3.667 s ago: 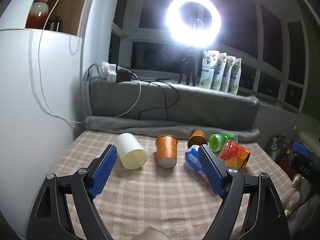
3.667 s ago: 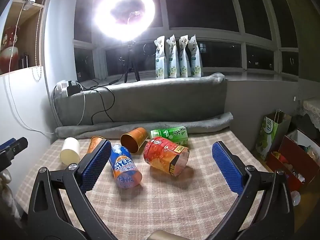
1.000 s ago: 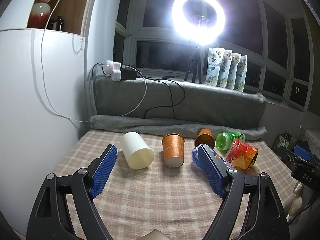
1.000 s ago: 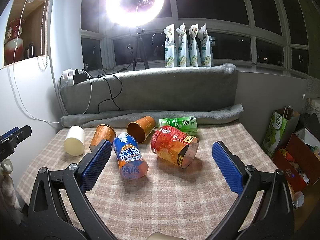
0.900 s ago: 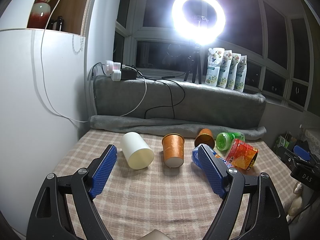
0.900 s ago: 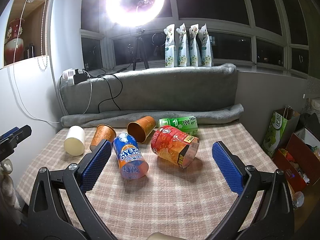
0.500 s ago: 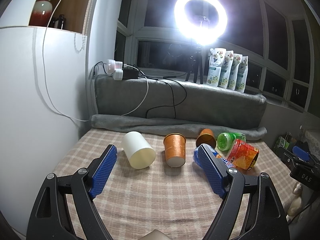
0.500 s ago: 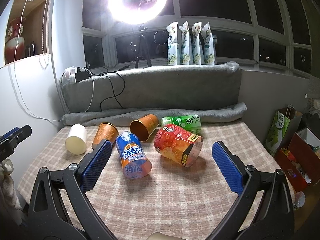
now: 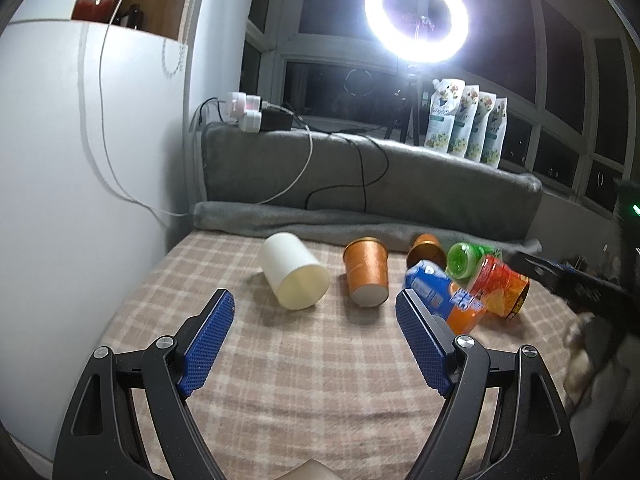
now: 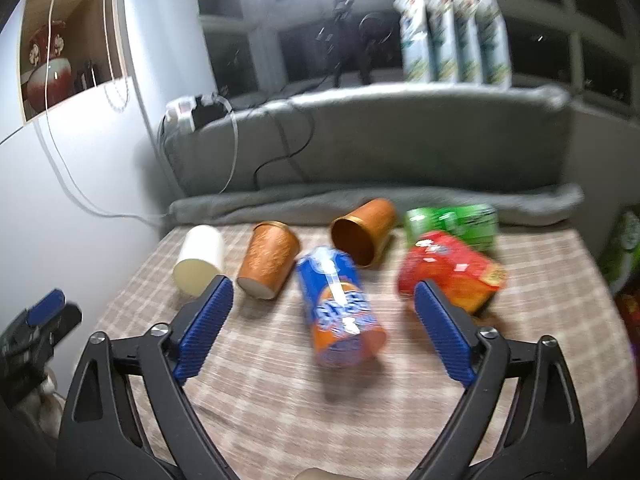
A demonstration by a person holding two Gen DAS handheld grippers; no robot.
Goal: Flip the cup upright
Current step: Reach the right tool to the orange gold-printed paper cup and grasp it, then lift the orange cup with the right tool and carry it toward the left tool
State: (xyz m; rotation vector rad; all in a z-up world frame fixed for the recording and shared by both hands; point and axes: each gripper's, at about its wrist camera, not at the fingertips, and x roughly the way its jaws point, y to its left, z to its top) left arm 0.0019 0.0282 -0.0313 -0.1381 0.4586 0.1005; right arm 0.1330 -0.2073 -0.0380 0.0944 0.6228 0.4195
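Note:
Several cups lie on their sides on a plaid cloth. A blue and orange cup (image 10: pixel 340 304) lies just ahead of my right gripper (image 10: pixel 322 308), which is open and empty. A red cup (image 10: pixel 450 276), a green cup (image 10: pixel 454 222), a gold cup (image 10: pixel 364 230) with its mouth toward me, an orange cup (image 10: pixel 268 262) and a white cup (image 10: pixel 200 262) lie around it. My left gripper (image 9: pixel 314 318) is open and empty, short of the white cup (image 9: pixel 294 276) and the orange cup (image 9: pixel 366 274).
A grey blanket roll (image 10: pixel 360 200) and a grey cushioned ledge (image 9: pixel 360 176) run behind the cups. A white wall (image 9: pixel 80 160) bounds the left. A ring light (image 9: pixel 416 16), cables and pouches (image 9: pixel 464 120) sit on the ledge. Bags stand right of the table (image 10: pixel 624 248).
My right gripper has moved forward and down toward the blue and orange cup, which now looms larger between the fingers. My left gripper has moved slightly forward. The cups have not moved.

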